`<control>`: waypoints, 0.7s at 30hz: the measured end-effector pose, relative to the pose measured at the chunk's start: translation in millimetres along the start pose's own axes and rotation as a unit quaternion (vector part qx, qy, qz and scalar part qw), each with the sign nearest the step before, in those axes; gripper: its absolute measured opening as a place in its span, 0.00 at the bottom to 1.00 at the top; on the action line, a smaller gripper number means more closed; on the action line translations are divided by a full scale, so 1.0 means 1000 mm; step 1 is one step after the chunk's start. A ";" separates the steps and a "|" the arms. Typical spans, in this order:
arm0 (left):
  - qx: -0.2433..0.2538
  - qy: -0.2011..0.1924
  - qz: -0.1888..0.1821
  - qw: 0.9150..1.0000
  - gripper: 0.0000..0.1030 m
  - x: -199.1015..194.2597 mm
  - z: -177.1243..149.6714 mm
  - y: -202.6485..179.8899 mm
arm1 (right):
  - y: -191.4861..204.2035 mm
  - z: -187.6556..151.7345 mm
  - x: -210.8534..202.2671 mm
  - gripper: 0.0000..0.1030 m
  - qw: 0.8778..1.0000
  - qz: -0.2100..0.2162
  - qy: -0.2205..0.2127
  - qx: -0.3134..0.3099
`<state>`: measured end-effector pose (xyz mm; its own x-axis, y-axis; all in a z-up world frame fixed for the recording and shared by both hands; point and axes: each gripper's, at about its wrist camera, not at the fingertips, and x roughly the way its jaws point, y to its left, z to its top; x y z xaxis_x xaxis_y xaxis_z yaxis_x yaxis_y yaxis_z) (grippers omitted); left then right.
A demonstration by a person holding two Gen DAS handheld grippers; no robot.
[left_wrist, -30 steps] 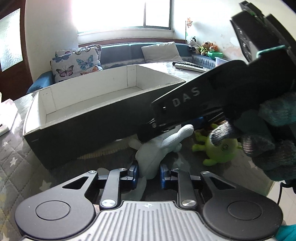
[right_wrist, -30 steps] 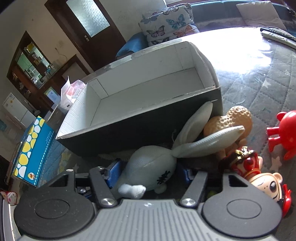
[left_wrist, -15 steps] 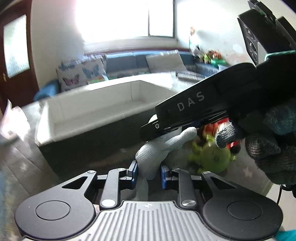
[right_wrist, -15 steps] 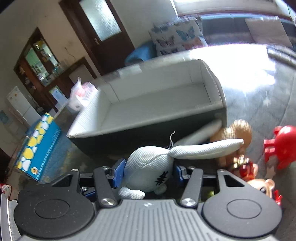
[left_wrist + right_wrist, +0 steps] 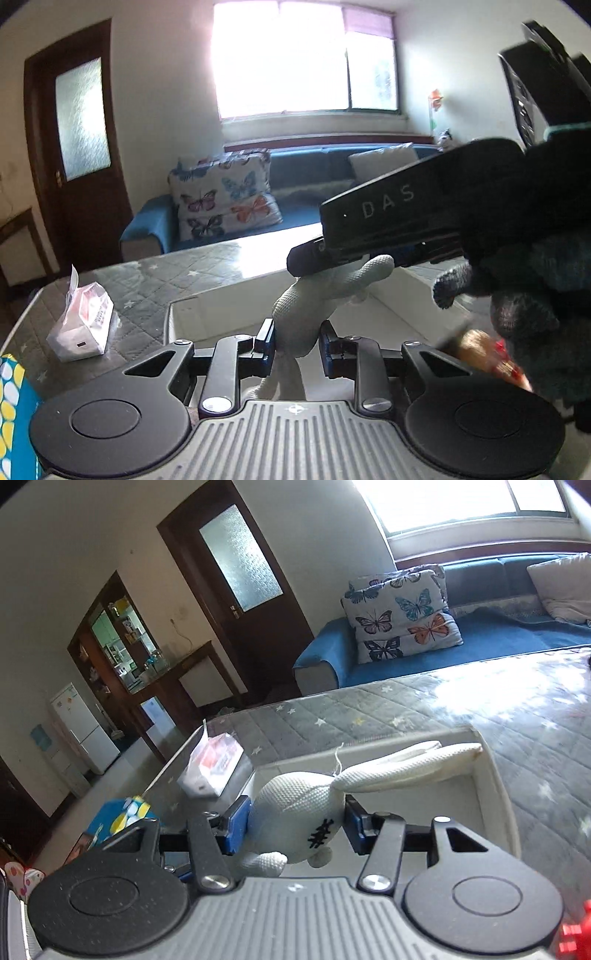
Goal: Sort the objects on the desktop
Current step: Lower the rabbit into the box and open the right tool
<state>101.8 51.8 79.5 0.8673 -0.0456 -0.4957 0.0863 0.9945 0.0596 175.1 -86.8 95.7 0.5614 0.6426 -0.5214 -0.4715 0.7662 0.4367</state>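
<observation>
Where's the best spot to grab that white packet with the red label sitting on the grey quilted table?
Grip the white packet with the red label across its broad flat faces at mid-height, coming down from above. It stands upright on the grey quilted table, with a thin crimped flap on top that would likely slip. Both the left gripper and right gripper hold the white plush rabbit now.

Plush rabbit above box; tissue pack left of box.

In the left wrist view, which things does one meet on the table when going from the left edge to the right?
Blue box with yellow dots → white tissue packet → white plush rabbit in the left tongs → brown toy.
</observation>
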 end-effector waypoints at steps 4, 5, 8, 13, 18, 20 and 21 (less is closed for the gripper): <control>-0.028 0.038 0.004 0.999 0.27 0.030 0.006 0.020 | -0.003 0.014 0.039 0.52 1.000 -0.006 0.020 0.017; -0.035 0.047 0.007 0.998 0.28 0.035 0.004 0.024 | -0.006 0.013 0.050 0.52 0.999 -0.007 0.029 0.024; -0.051 0.072 0.016 0.996 0.31 0.053 -0.002 0.035 | -0.016 0.014 0.071 0.55 0.998 -0.006 0.051 0.047; -0.066 0.084 0.027 0.994 0.31 0.050 -0.010 0.041 | -0.020 0.013 0.077 0.67 0.997 0.003 0.062 0.038; -0.072 0.064 0.021 0.995 0.31 0.033 -0.010 0.036 | -0.013 0.010 0.054 0.79 0.999 0.002 0.051 0.005; -0.071 0.059 0.020 0.996 0.31 0.027 -0.011 0.032 | -0.011 0.009 0.038 0.90 0.999 0.005 0.041 -0.003; -0.072 0.056 0.018 0.996 0.31 0.023 -0.011 0.029 | -0.010 0.007 0.030 0.91 0.999 0.006 0.035 -0.007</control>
<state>118.7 81.1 60.0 0.8083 -0.0064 -0.5888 -0.0226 0.9989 -0.0419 201.6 -75.2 81.3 0.5065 0.6503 -0.5662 -0.4884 0.7575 0.4332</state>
